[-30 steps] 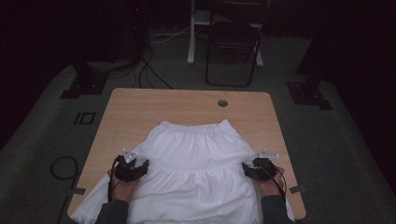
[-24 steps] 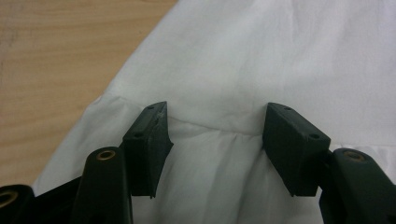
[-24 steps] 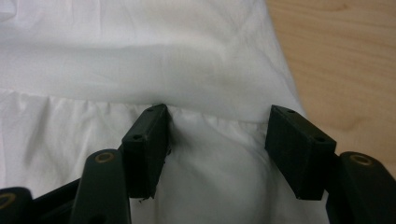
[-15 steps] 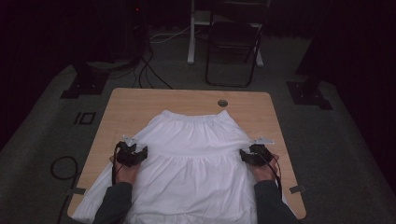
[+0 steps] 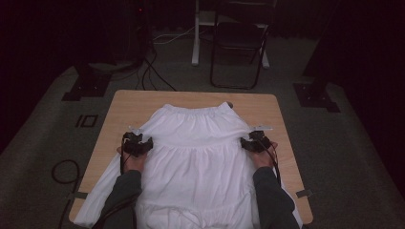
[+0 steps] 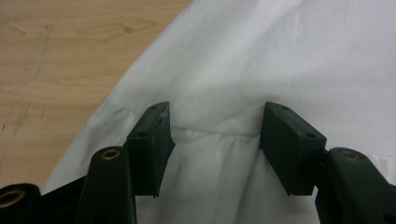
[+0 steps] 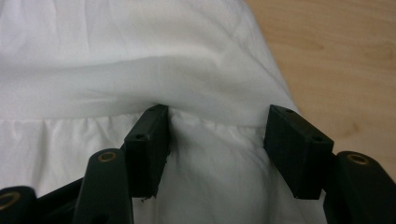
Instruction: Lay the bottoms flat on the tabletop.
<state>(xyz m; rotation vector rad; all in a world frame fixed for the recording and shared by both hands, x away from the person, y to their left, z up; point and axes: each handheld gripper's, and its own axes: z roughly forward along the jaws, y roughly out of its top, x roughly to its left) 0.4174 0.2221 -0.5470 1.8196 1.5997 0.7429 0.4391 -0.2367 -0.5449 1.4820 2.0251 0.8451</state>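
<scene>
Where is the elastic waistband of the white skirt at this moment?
In the high view, the waistband lies at the far end of the white skirt, near the middle of the wooden table, beyond both grippers and toward the black chair.

white skirt flat on table | left tool, right tool on its edges
</scene>
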